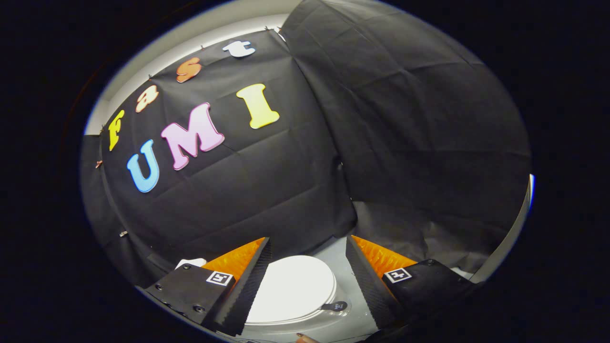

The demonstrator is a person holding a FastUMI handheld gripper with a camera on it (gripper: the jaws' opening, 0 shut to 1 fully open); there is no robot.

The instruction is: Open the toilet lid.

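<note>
Tongs [309, 267] apart above closed toilet lid [293, 288]

Smooth, glossy white plastic on the closed toilet lid [291, 286], seen between the spread fingers of the gripper [309, 247]. Matt, creased black cloth on the booth wall [405, 119]. Ribbed, rough-looking finger pads [248, 286].

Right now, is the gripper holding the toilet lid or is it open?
Gripper: open, holding nothing; its fingers are spread apart, with the closed toilet lid seen between them, beyond the tips.
</note>
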